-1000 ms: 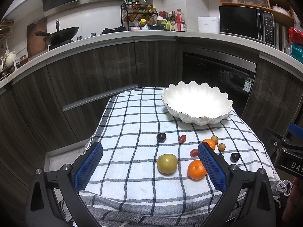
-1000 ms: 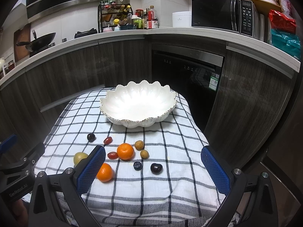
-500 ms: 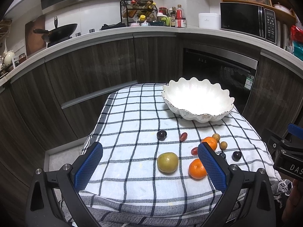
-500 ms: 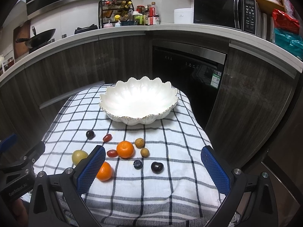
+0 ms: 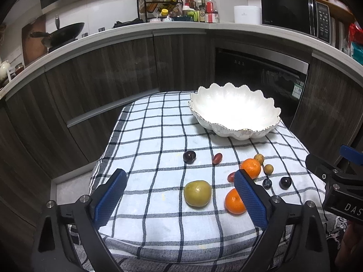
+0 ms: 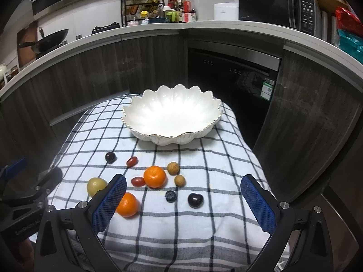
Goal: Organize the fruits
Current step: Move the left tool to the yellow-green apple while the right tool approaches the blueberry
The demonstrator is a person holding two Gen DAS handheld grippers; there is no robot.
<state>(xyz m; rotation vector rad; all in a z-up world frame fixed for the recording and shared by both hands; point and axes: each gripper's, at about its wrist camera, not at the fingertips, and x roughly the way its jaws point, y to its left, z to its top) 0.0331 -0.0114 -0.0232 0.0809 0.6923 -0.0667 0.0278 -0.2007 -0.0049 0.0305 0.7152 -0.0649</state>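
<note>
left gripper [image 5: 180, 195] jaws narrowed slightly, nearer yellow-green fruit [image 5: 197, 193], nothing held

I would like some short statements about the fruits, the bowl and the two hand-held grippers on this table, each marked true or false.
1. The white bowl has no fruit in it. True.
2. Two oranges lie on the checked cloth. True: one orange lies nearer the bowl, the other orange nearer the cameras.
3. The left hand-held gripper is shut on the yellow-green fruit. False: its jaws stand wide apart, though they have just been closing a little, and hold nothing.
4. The blueberry lies inside the bowl. False: it lies on the cloth beside a dark cherry.
5. The right hand-held gripper is open. True.
</note>
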